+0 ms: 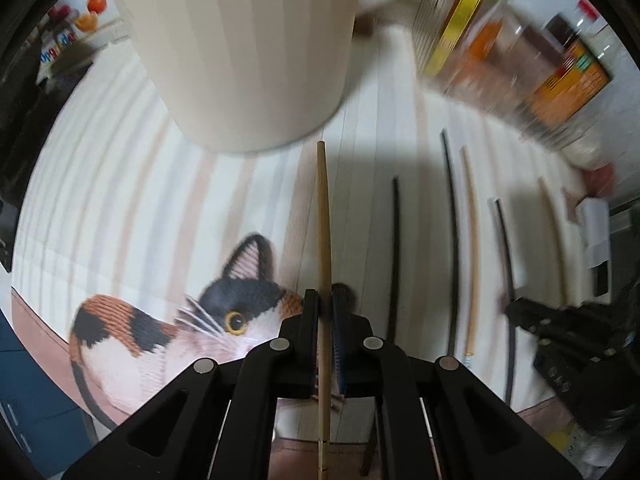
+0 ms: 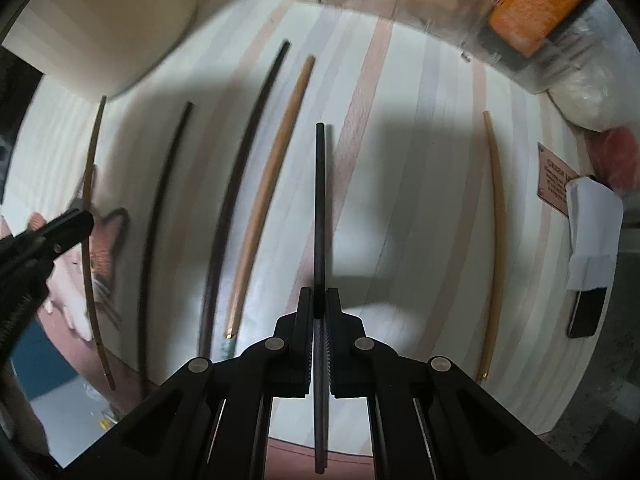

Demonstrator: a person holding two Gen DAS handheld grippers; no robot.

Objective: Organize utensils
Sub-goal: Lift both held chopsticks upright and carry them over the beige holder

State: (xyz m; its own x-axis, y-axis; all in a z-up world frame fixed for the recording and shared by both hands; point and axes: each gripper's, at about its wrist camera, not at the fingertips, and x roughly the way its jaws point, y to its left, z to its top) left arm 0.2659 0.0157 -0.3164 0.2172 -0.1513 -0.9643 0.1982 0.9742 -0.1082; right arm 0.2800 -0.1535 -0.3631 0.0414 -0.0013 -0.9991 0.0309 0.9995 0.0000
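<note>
My left gripper (image 1: 325,300) is shut on a light wooden chopstick (image 1: 322,216) that points at the base of a cream ribbed holder (image 1: 240,40). My right gripper (image 2: 319,300) is shut on a black chopstick (image 2: 320,200) and holds it above the striped cloth. On the cloth lie more chopsticks: two dark ones (image 2: 164,216) (image 2: 240,168), a tan one (image 2: 272,184) and another tan one (image 2: 496,240) at the right. The left gripper also shows in the right wrist view (image 2: 60,232) with its chopstick (image 2: 90,240). The right gripper shows at the right of the left wrist view (image 1: 520,312).
A striped cloth (image 1: 120,200) with a calico cat picture (image 1: 224,320) covers the table. Clear jars and bottles (image 1: 500,52) stand at the back right. A white folded card (image 2: 592,232) and a dark phone (image 2: 586,312) lie at the right edge.
</note>
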